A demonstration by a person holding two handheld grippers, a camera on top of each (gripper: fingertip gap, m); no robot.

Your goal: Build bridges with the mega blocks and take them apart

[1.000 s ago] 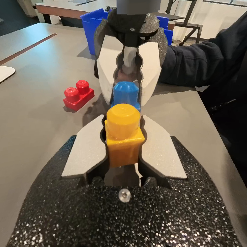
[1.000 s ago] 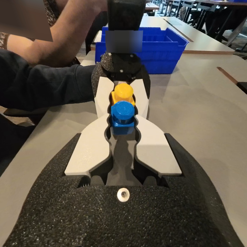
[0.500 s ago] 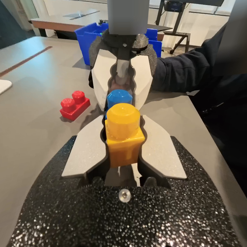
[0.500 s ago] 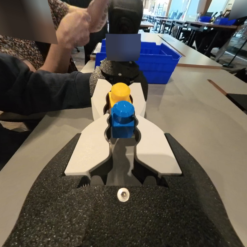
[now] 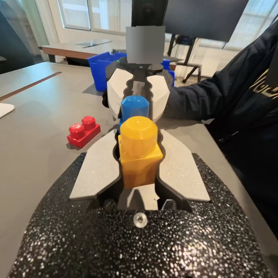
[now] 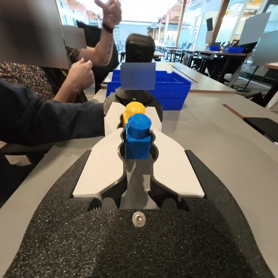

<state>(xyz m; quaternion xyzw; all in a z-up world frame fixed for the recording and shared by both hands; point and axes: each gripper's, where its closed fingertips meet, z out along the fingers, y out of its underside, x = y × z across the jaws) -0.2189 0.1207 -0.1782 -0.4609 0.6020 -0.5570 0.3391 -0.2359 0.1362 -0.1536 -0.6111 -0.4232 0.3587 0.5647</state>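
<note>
My left gripper (image 5: 138, 135) is shut on a yellow one-stud block (image 5: 139, 153), held upright between its pads. My right gripper (image 6: 137, 135) is shut on a blue one-stud block (image 6: 138, 142), also upright. The two grippers face each other tip to tip, so the blue block (image 5: 134, 108) stands right behind the yellow one in the left wrist view, and the yellow block (image 6: 135, 109) right behind the blue one in the right wrist view. A red two-stud block (image 5: 83, 133) lies on the grey table (image 5: 37, 120), left of both grippers.
A blue bin (image 5: 99, 70) stands on the table behind the grippers; it also shows in the right wrist view (image 6: 170, 91). A dark sleeve (image 5: 210, 97) reaches in from the right. Another person's hands (image 6: 79, 73) move at the far side. A white object (image 5: 6, 108) lies at the left edge. My left and right fingertips are right by each other. Left tips and right tips are each some 35 cm from the white object (image 5: 6, 108).
Both wrist views have tilted upward, showing more of the room. Each gripper keeps its block, and the two blocks stay close together. The red block has not moved.
</note>
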